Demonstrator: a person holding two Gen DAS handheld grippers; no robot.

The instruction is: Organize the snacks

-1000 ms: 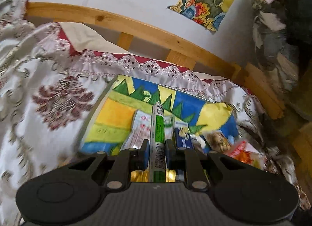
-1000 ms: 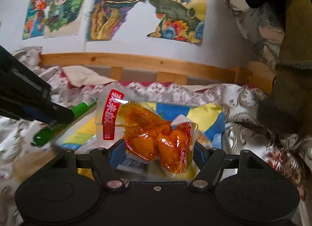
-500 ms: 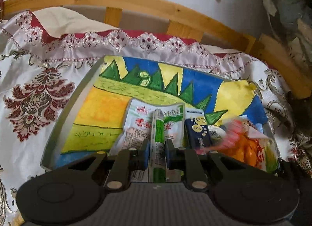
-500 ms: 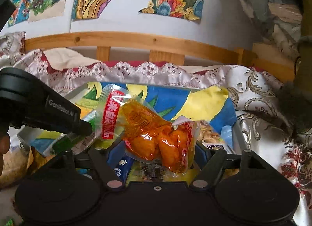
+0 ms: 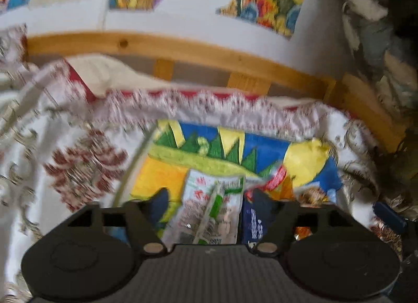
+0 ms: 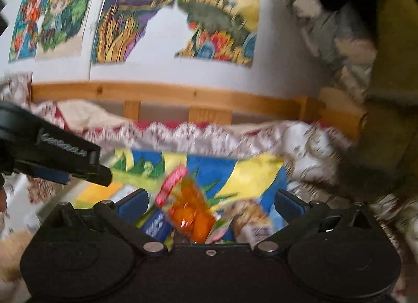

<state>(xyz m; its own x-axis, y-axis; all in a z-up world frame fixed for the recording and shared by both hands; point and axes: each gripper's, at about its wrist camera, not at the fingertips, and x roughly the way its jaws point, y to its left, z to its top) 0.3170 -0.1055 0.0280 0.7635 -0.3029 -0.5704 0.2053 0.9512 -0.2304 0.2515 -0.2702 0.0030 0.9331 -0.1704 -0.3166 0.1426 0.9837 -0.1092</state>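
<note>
The tray (image 5: 146, 146) has a painted bottom with green peaks on blue, yellow patches and an orange block, and on it lie a white packet (image 5: 209, 209) with red and green print, a thin green and white stick (image 5: 211, 209), a dark blue packet (image 5: 254, 224) and a clear packet (image 6: 190, 211) of orange pieces with a red label. Around it, the white bedcover (image 5: 78, 161) shows dark red flower motifs, beige scrolls and a red band with lace edging. Far behind, a honey-coloured wooden rail (image 6: 169, 93) runs below a white wall (image 5: 183, 15) with multicoloured drawings (image 6: 216, 15).
</note>
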